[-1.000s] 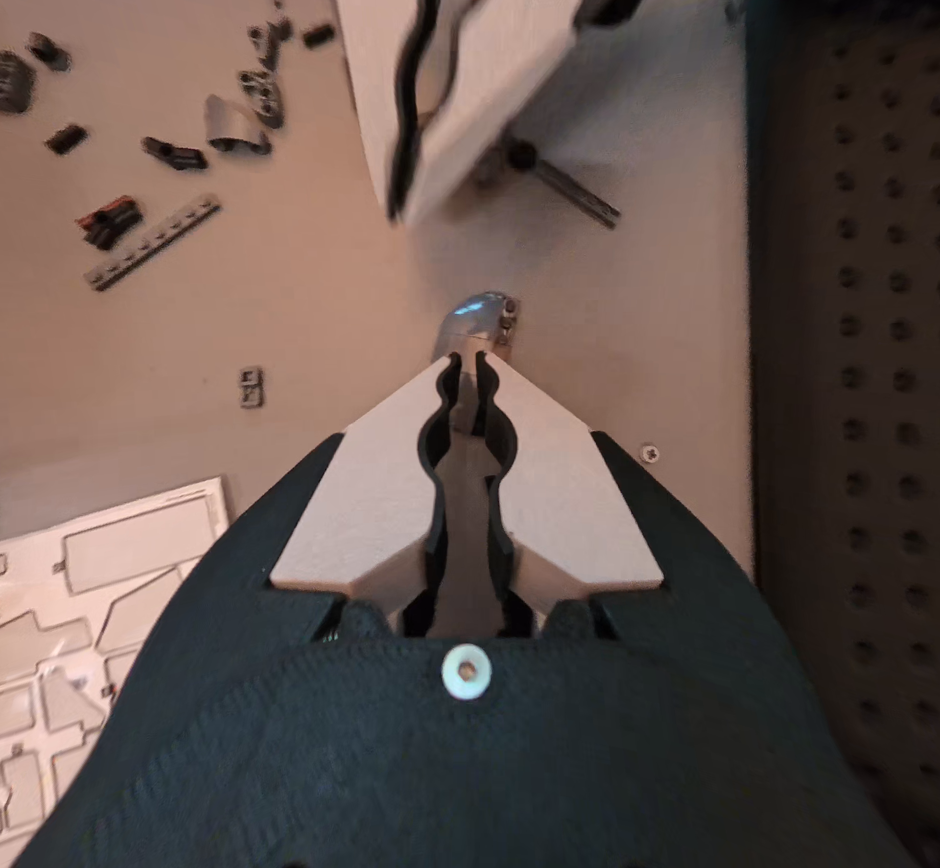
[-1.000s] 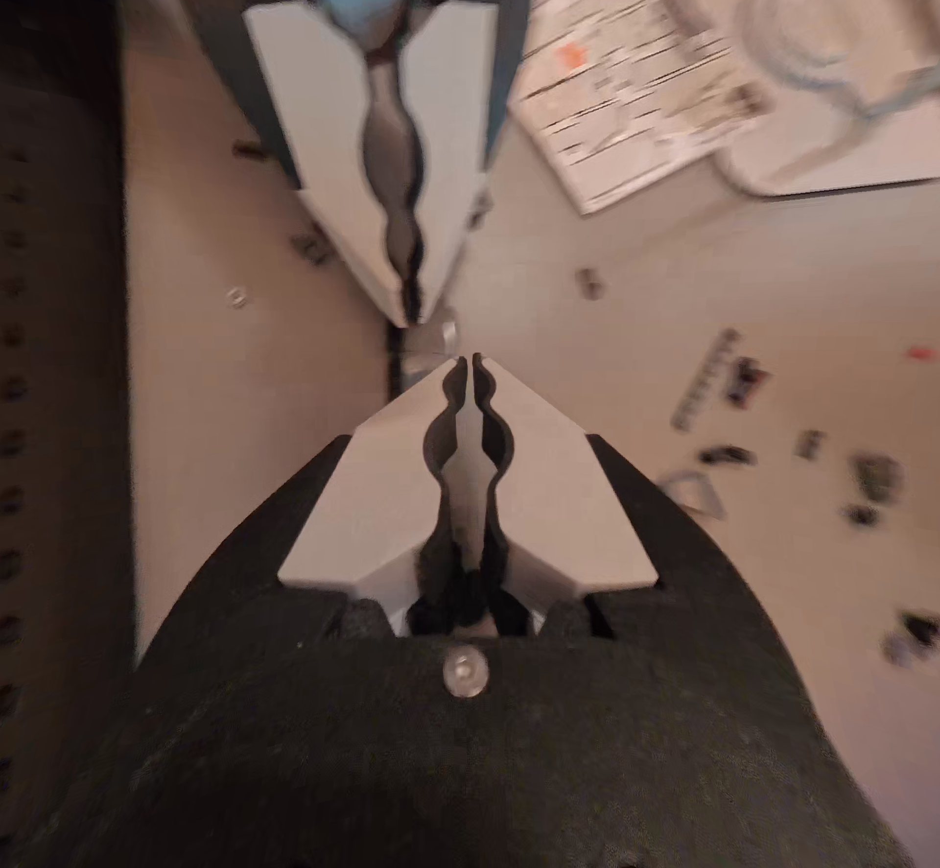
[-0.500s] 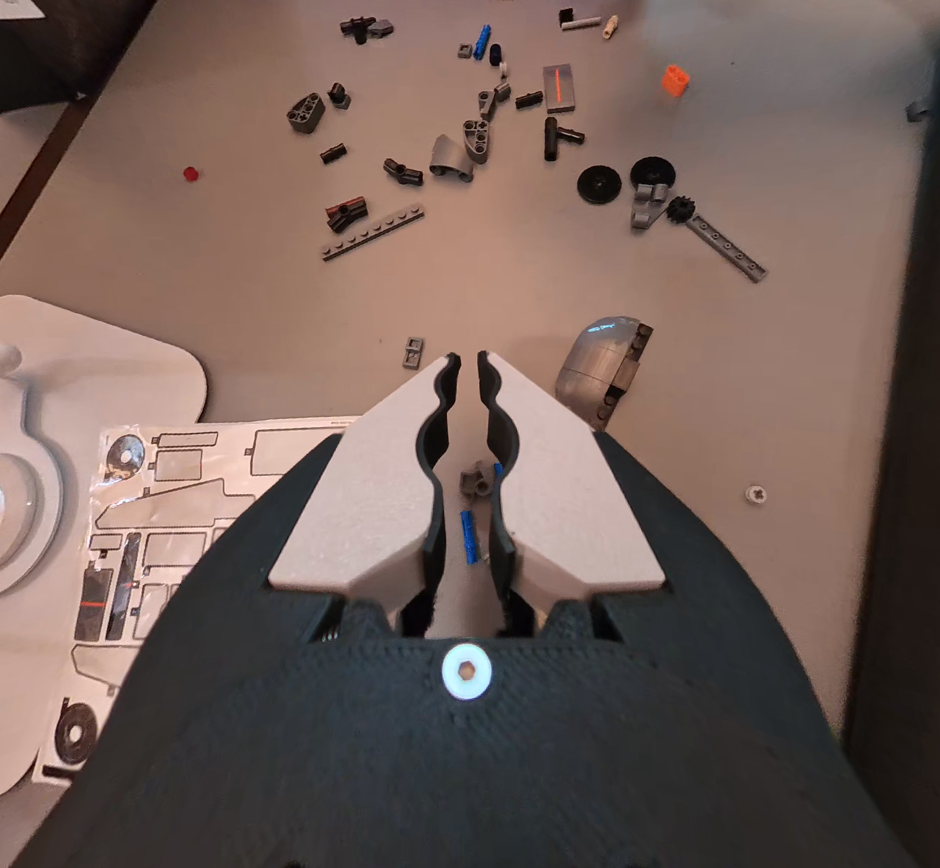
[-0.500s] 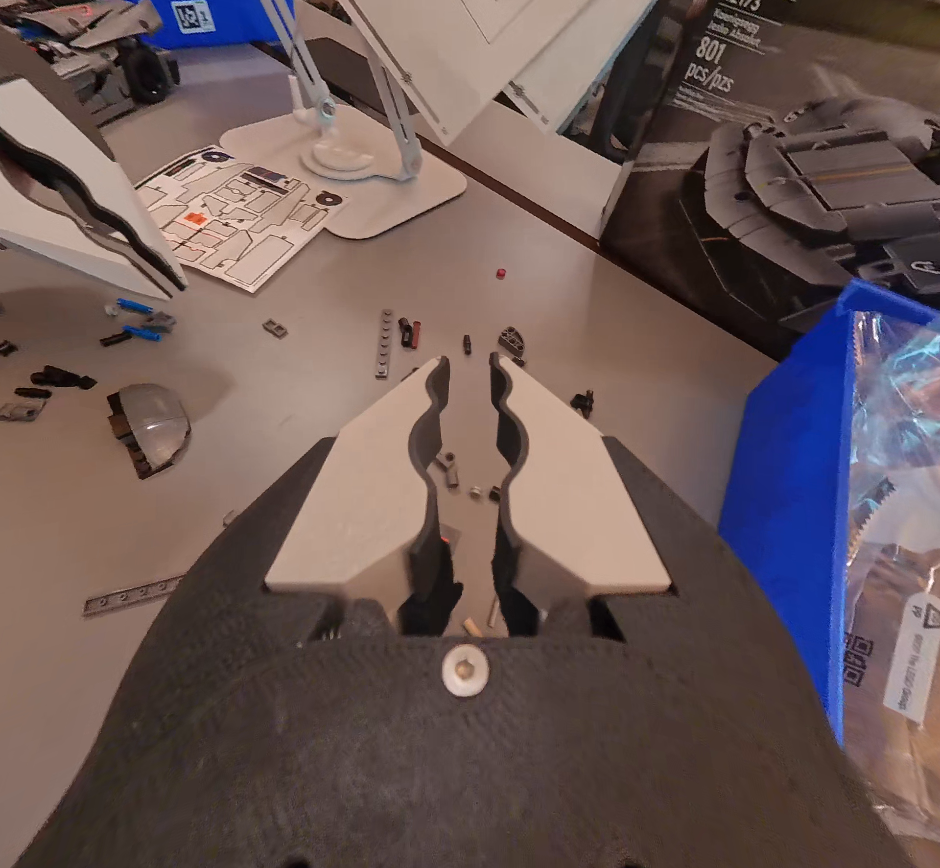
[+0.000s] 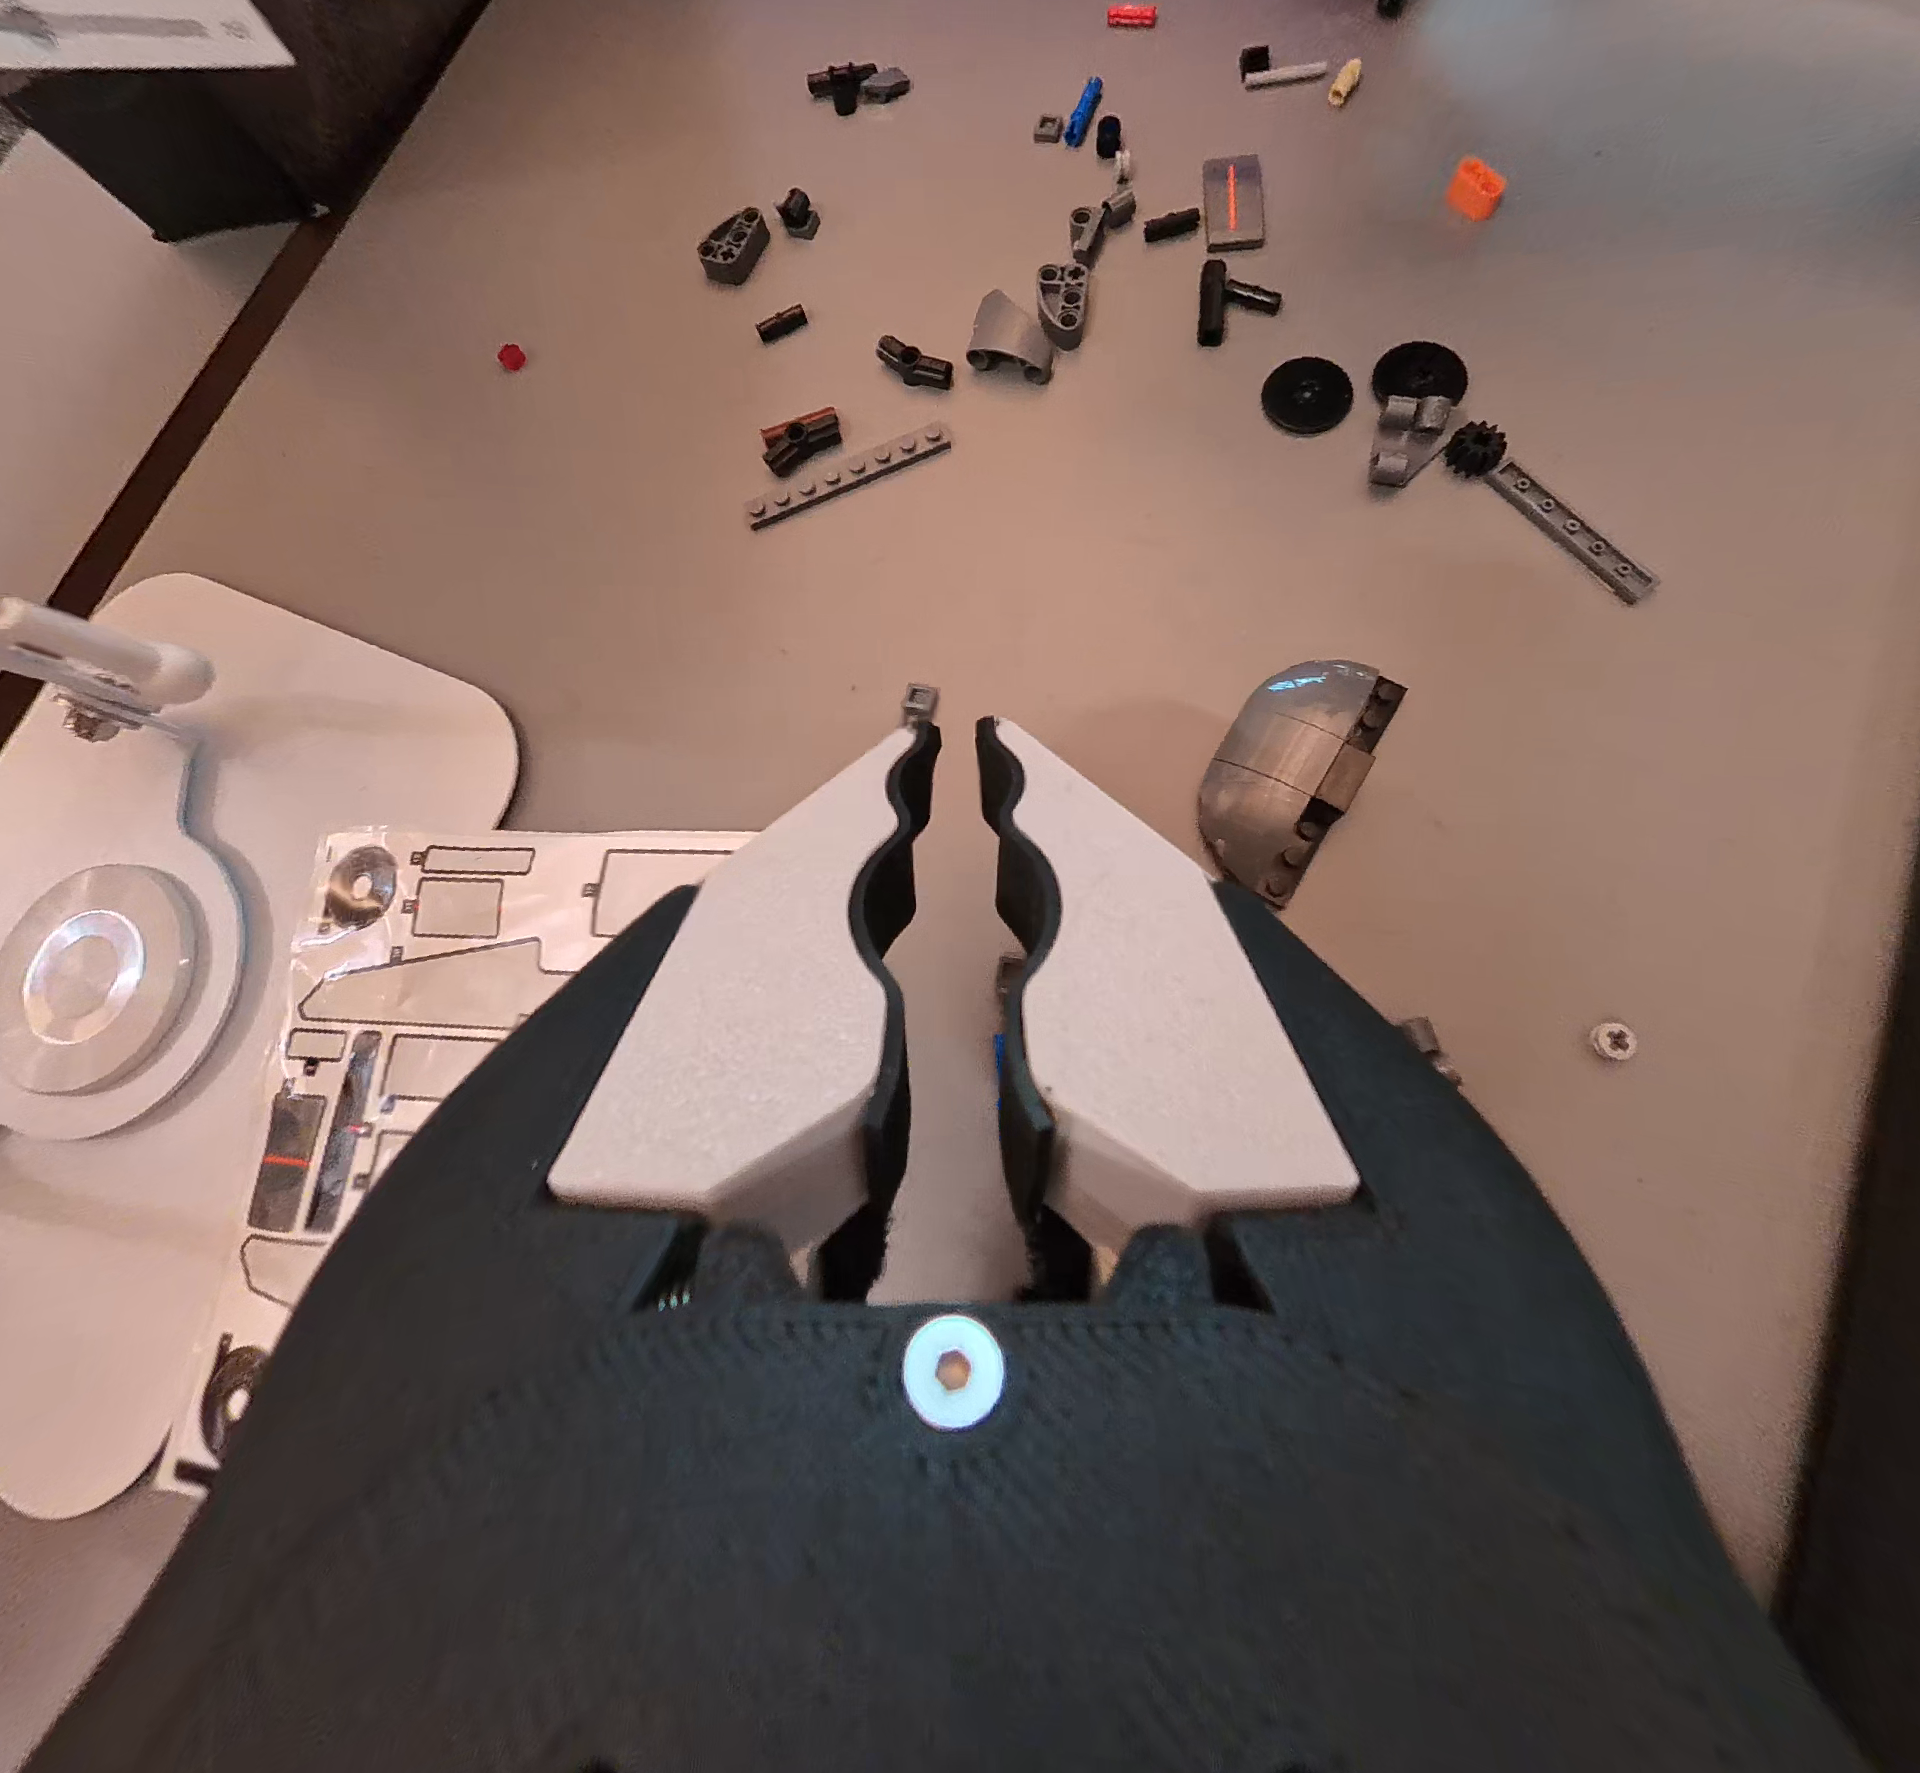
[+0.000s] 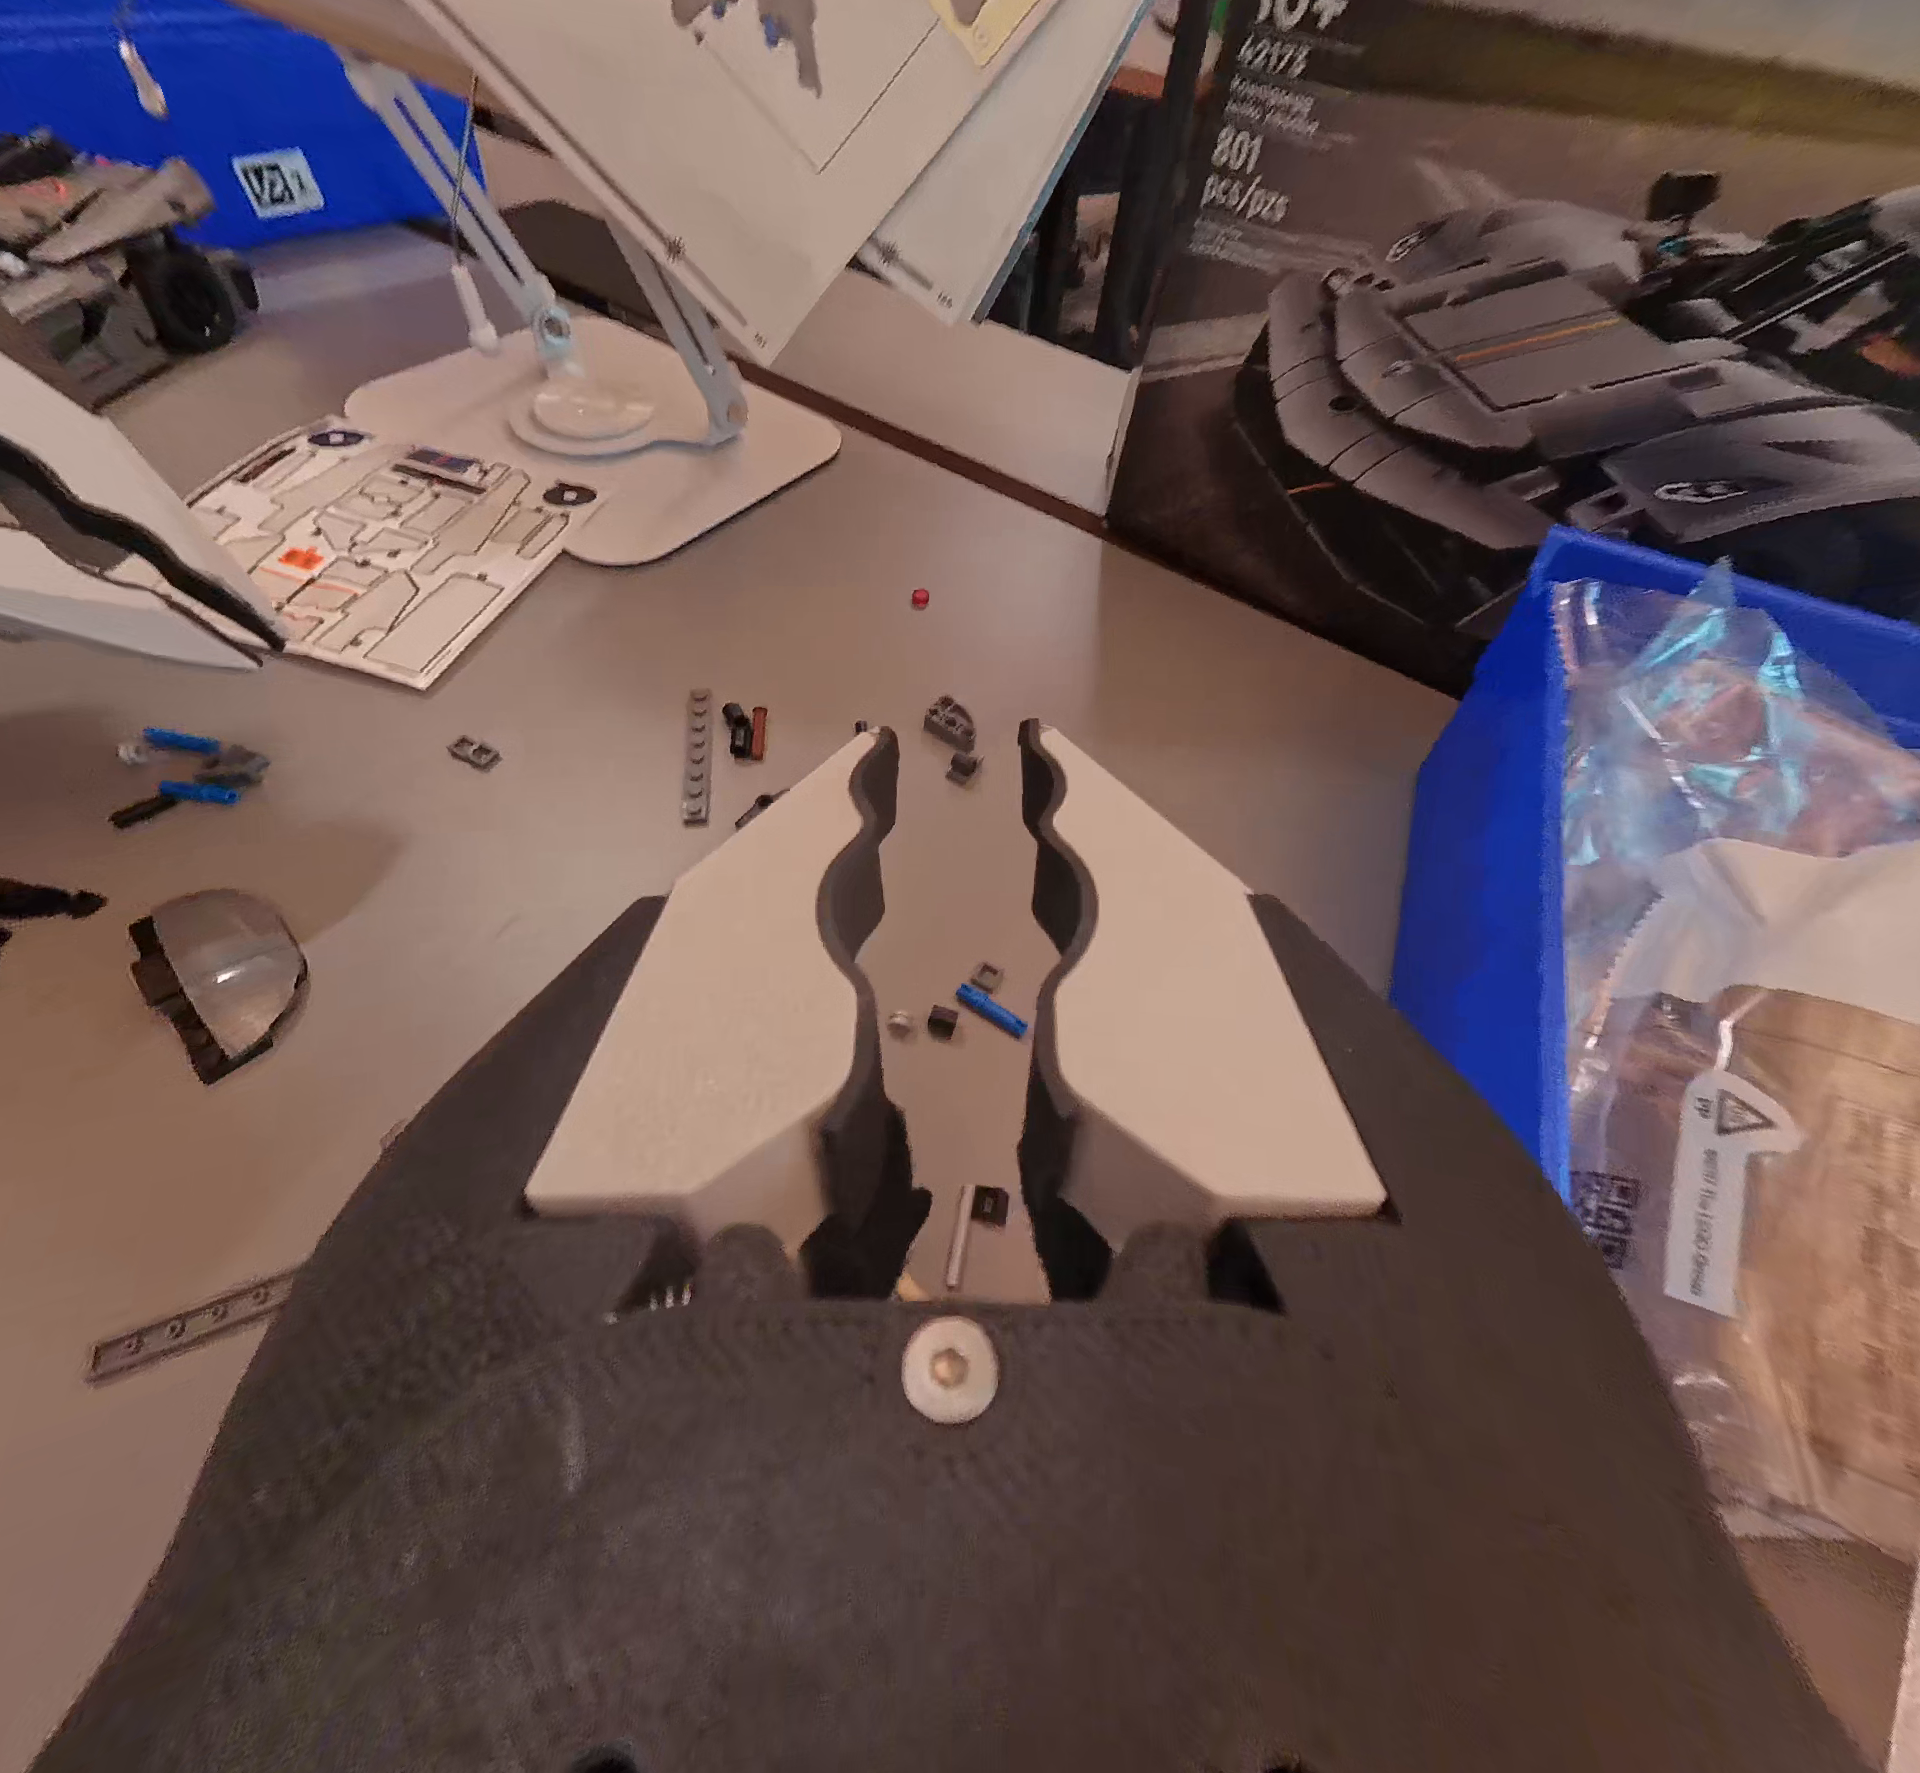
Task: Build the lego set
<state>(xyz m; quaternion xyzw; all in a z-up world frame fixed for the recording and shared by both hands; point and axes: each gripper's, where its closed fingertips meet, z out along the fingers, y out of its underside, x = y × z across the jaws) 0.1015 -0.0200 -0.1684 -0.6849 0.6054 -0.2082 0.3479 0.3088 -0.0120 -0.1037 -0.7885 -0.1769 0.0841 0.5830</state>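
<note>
Left wrist view: I am holding my left tool [image 5: 957, 736] slightly parted and empty above the table [image 5: 1039, 601]; the grey curved lego assembly [image 5: 1294, 773] is lying just right of it. I should be picking the next piece carefully.

Right wrist view: my right tool [image 6: 956, 736] is hovering wider apart, empty, over small loose pieces [image 6: 971, 1006]. Tiny parts are blurring; tool bodies are hiding nearer ones.

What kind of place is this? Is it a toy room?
Probably a hobby or work table for building a model car: loose pieces scattered about, the set's box, and an instruction booklet propped on a stand.
</note>
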